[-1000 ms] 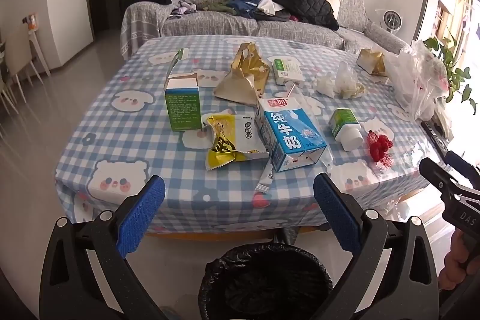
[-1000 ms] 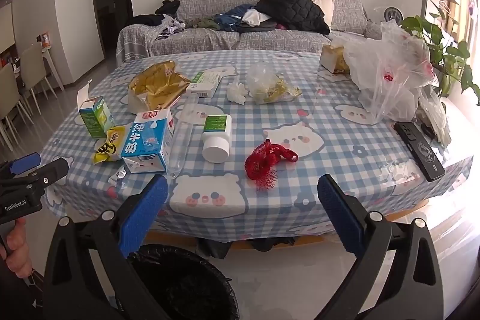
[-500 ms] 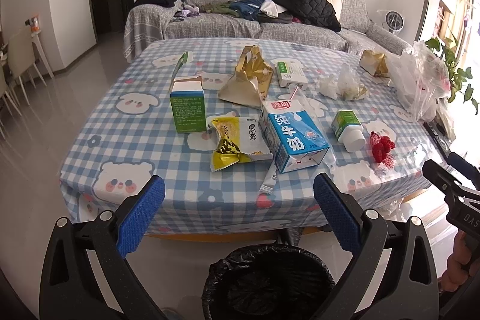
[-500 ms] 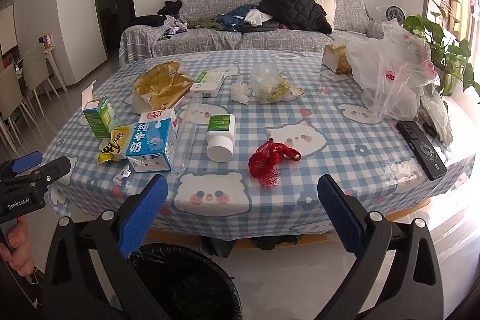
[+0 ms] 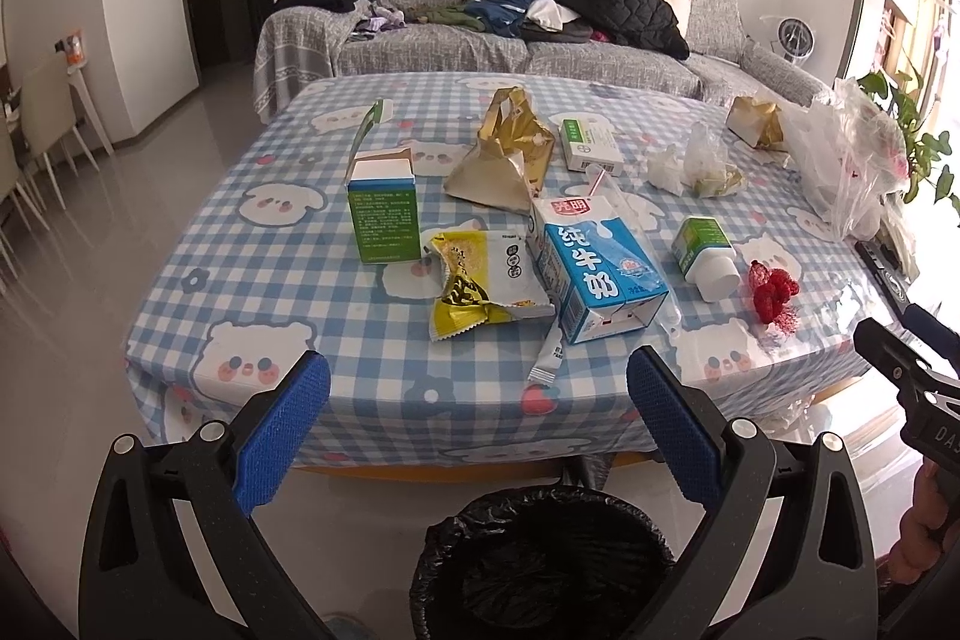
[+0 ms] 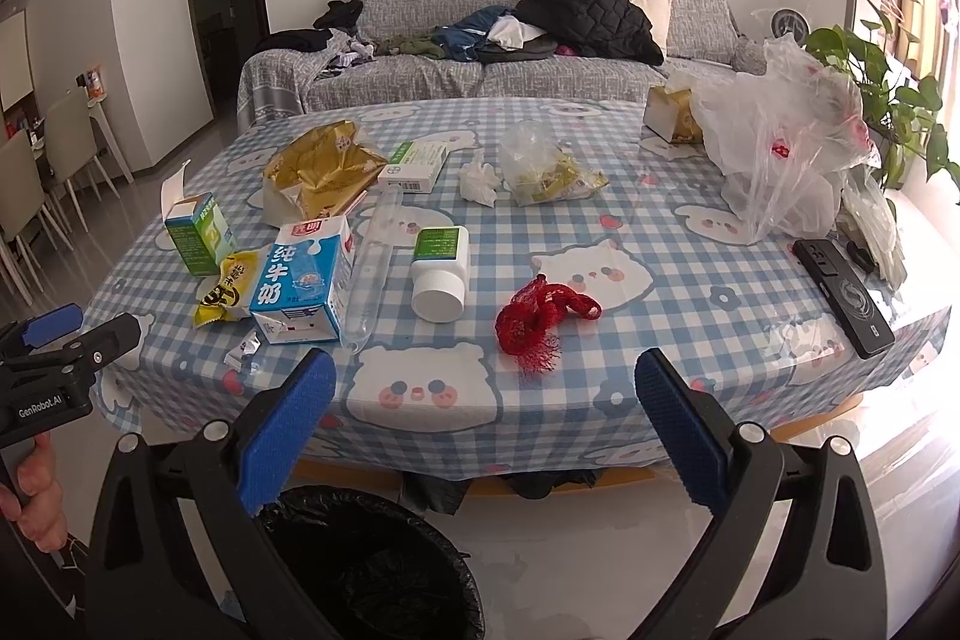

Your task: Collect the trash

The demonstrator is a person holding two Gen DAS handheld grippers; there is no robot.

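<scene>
Trash lies on the checked tablecloth [image 5: 252, 274]: a blue milk carton [image 5: 591, 274] [image 6: 300, 286], a yellow snack wrapper [image 5: 474, 292], a green box [image 5: 384, 214], a gold bag [image 5: 510, 160], a white bottle [image 5: 708, 256] [image 6: 441, 271], a red net [image 6: 543, 319] [image 5: 771, 292] and a small sachet [image 5: 549, 355]. A black-lined bin [image 5: 540, 562] [image 6: 366, 568] stands on the floor before the table. My left gripper [image 5: 477, 430] and right gripper [image 6: 483, 427] are both open and empty, in front of the table edge above the bin.
A clear plastic bag [image 6: 786, 160], a black remote [image 6: 843, 295], a tissue [image 6: 480, 178], a white medicine box [image 6: 417, 166] and a clear tube [image 6: 375, 268] also lie on the table. A sofa [image 6: 540, 40] stands behind. Chairs [image 6: 48, 184] stand at the left.
Both grippers have drawn back slightly from the table and risen a little; the view has shifted. Nothing on the table has moved. Both grippers stay open.
</scene>
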